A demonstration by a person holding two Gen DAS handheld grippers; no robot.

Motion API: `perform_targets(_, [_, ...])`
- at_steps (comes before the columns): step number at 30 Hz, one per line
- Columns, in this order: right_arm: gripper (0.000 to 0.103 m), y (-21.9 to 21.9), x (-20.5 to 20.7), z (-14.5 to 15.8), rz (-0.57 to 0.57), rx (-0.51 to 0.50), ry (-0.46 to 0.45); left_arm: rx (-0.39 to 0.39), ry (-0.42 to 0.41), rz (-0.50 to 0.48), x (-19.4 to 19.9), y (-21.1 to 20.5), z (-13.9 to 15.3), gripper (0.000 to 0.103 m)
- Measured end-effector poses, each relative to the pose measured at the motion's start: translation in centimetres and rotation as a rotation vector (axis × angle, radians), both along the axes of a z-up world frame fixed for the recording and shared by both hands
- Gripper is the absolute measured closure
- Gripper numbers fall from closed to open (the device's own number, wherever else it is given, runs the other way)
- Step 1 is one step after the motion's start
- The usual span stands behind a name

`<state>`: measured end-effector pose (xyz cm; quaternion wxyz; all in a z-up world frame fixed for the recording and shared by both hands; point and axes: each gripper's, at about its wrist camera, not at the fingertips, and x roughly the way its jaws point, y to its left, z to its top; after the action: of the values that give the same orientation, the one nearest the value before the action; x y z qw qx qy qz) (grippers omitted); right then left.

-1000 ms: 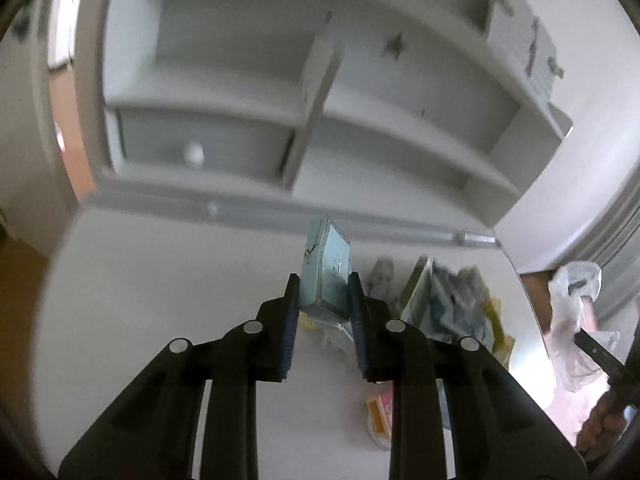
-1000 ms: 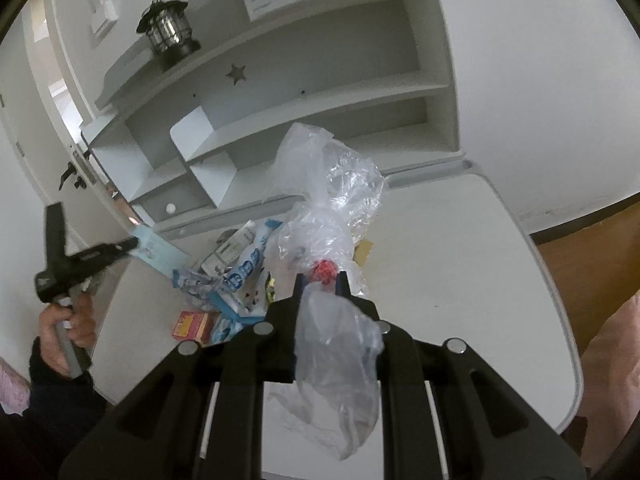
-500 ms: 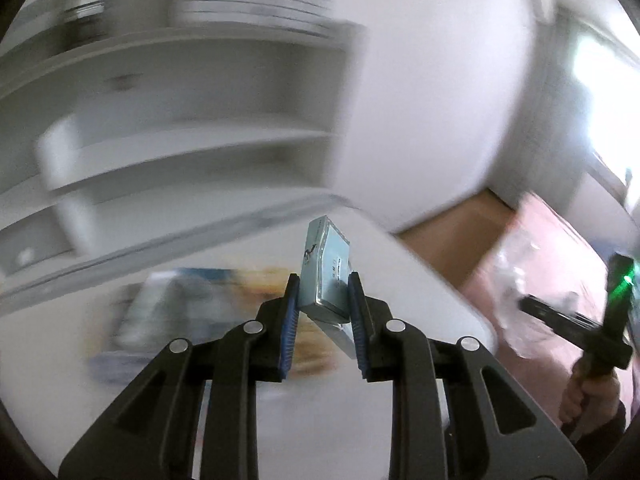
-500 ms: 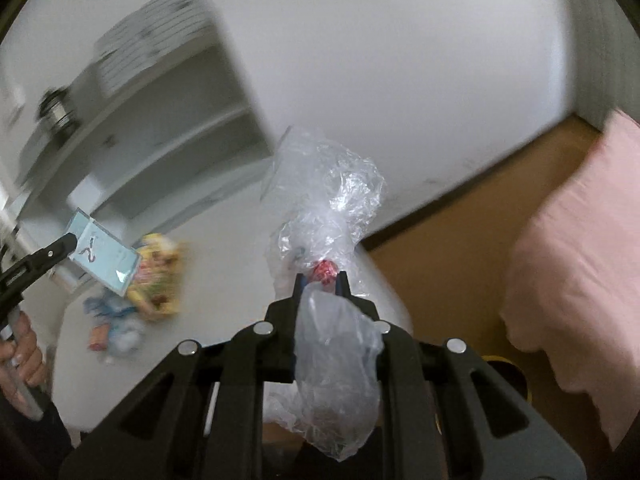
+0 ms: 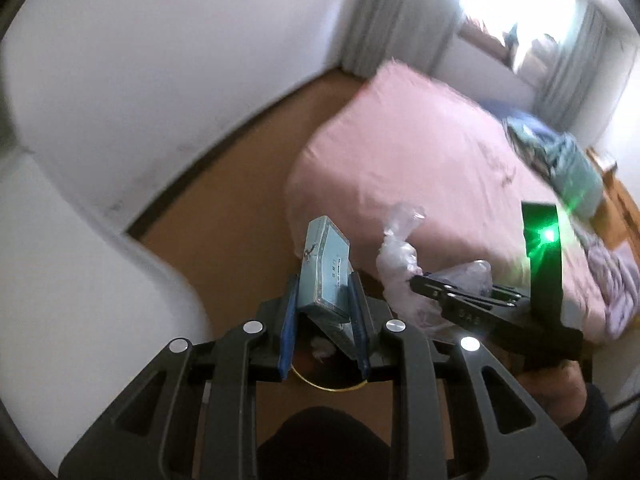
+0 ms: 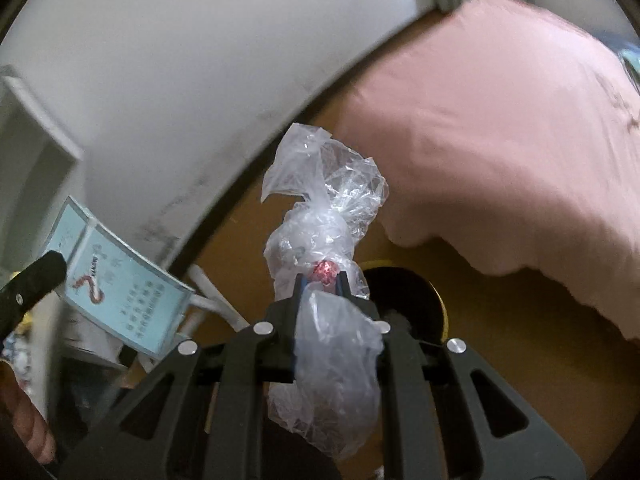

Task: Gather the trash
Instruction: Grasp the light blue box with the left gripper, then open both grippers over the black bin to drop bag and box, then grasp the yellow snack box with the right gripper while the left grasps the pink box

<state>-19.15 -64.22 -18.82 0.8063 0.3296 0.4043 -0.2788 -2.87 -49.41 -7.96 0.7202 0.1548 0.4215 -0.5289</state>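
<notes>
In left jaws: blue box (image 5: 326,270), print unreadable.

The bin (image 6: 404,300) stands open-mouthed on bare floor (image 6: 520,360), just below both loads — the box (image 5: 326,270) and the bag (image 6: 324,216) hang over it side by side, close together. The bed (image 5: 420,152) crowds in from the right, its edge just beside the bin; the wall (image 5: 160,60) is well apart.

left tongs (image 5: 323,308) clamped, right tongs (image 6: 320,285) clamped (both loaded)
</notes>
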Motion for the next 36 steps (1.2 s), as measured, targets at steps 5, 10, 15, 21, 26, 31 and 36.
perform_targets(5, [0.088, -2.3, -0.7, -4.9, -0.023, 0.1, 0.066, 0.089, 0.026, -0.051, -0.5, -5.0, -6.4, 0.08])
perform_targets(10, [0.088, -3.4, -0.6, -6.9, -0.033, 0.152, 0.086, 0.149, 0.054, -0.077, -0.9, -7.3, -10.7, 0.08])
perform_targets(15, [0.088, -4.6, -0.7, -7.7, -0.027, 0.183, 0.079, 0.174, 0.063, -0.108, -2.1, -10.2, -12.2, 0.079])
perform_targets(21, [0.056, -5.2, -0.6, -7.9, -0.039, 0.187, 0.088, 0.182, 0.084, -0.139, -2.1, -10.1, -12.6, 0.058])
perform_targets(26, [0.04, -5.1, -0.8, -7.4, -0.048, 0.177, 0.061, 0.186, 0.08, -0.127, -2.0, -9.8, -12.7, 0.055])
perform_targets(31, [0.034, -5.2, -0.8, -7.1, -0.051, 0.161, 0.063, 0.155, 0.031, -0.126, -2.6, -8.5, -10.3, 0.033])
perform_targets(36, [0.024, -4.5, -1.1, -5.4, -0.059, 0.093, 0.059, 0.086, -0.07, -0.082, -3.7, -5.2, -5.1, 0.011])
